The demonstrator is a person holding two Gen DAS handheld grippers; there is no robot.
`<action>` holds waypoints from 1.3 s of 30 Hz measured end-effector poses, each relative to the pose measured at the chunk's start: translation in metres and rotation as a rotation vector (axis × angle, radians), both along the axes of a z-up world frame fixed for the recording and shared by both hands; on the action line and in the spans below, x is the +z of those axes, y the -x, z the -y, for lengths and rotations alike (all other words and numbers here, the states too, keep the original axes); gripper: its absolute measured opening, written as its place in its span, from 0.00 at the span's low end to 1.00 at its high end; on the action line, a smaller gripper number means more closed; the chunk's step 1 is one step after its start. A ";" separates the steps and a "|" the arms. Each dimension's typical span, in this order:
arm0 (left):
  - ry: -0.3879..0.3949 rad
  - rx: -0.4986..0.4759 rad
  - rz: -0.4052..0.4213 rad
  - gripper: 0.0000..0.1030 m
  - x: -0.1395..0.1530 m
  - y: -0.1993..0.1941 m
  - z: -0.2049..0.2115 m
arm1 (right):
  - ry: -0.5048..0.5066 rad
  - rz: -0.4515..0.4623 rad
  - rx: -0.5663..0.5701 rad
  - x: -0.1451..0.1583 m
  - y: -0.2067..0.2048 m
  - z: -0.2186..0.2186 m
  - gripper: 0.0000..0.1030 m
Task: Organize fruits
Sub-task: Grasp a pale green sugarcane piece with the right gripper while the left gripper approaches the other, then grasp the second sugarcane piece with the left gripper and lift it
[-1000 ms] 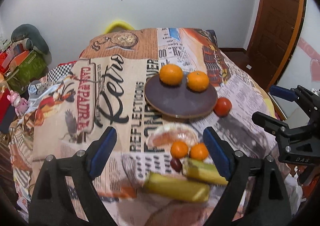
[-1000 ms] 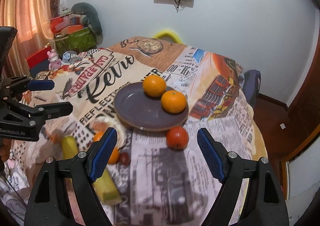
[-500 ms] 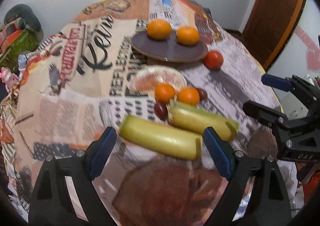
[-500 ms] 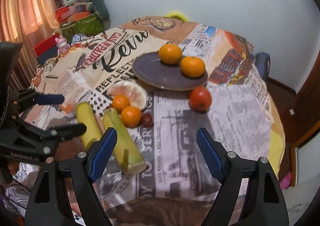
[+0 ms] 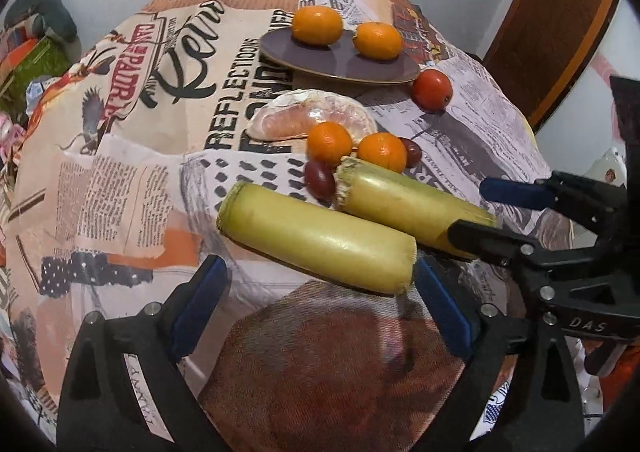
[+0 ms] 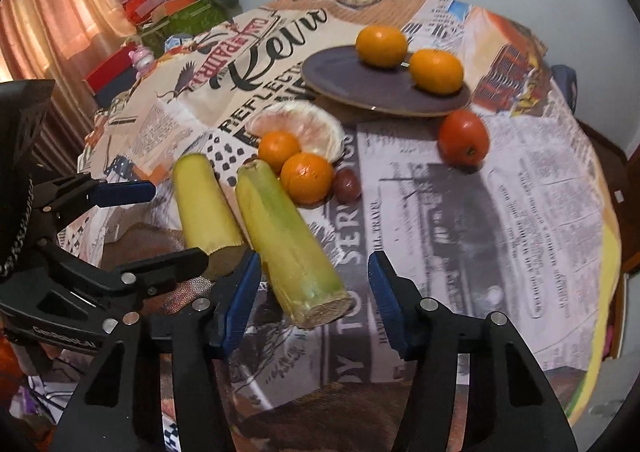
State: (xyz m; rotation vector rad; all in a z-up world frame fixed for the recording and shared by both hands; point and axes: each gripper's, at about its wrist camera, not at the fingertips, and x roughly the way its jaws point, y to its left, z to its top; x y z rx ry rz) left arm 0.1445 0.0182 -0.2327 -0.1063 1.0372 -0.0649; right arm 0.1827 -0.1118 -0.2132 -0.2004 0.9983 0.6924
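Observation:
Two yellow-green cane pieces lie side by side near the table's front edge. My left gripper [image 5: 320, 308] is open, its jaws on either side of the near end of the left piece [image 5: 316, 238]. My right gripper [image 6: 316, 304] is open, its jaws on either side of the cut end of the right piece [image 6: 288, 240]. Behind them lie two small oranges [image 6: 306, 175], two dark grapes [image 5: 320, 177], a peeled pomelo wedge [image 5: 312, 119] and a red tomato [image 6: 464, 137]. A purple plate [image 6: 360, 85] holds two oranges [image 6: 436, 65].
The round table wears a printed newspaper-style cloth [image 5: 132, 123]. A brown woven patch [image 5: 332, 364] lies at the front edge. Boxes and clutter [image 6: 168, 11] stand to the left by a curtain. A wooden door [image 5: 552, 31] is at the right.
Both grippers have dropped and moved in toward the front of the table. Each now straddles the end of a cane piece, where before they hovered farther back and higher.

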 end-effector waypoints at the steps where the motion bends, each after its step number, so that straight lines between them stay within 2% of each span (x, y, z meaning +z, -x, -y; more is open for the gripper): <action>1: -0.015 0.005 0.006 0.94 0.000 0.001 -0.003 | 0.000 -0.006 0.003 -0.002 0.000 -0.001 0.51; 6: -0.087 0.073 0.009 0.94 -0.002 0.008 -0.029 | -0.001 -0.025 0.014 -0.008 0.000 -0.005 0.46; 8: -0.111 0.130 -0.003 0.94 -0.005 0.010 -0.047 | -0.005 -0.019 0.016 -0.008 0.001 -0.005 0.46; 12: -0.015 0.177 -0.014 0.92 -0.003 0.014 -0.068 | -0.032 -0.015 0.018 -0.008 0.002 0.000 0.45; 16: -0.007 0.169 0.034 0.92 0.011 0.010 -0.058 | -0.039 -0.012 0.023 -0.007 0.000 0.002 0.45; 19: 0.029 0.149 0.021 0.92 0.011 -0.002 -0.046 | -0.010 0.011 0.036 -0.005 -0.001 0.004 0.44; 26: 0.024 0.152 -0.020 0.93 -0.006 -0.030 -0.019 | 0.033 0.025 -0.044 -0.007 -0.011 0.030 0.44; 28: 0.014 0.161 -0.027 0.93 -0.009 -0.034 -0.017 | 0.050 0.023 -0.072 -0.009 -0.015 0.037 0.39; 32: 0.000 0.151 -0.014 0.91 -0.016 -0.037 -0.018 | 0.002 -0.011 -0.076 -0.003 -0.021 0.047 0.38; 35: 0.036 0.101 0.007 0.78 -0.015 -0.033 -0.018 | -0.006 0.002 -0.056 0.001 -0.021 0.042 0.38; 39: -0.001 0.058 0.025 0.66 -0.011 -0.027 -0.017 | 0.013 0.016 -0.049 -0.001 -0.028 0.027 0.43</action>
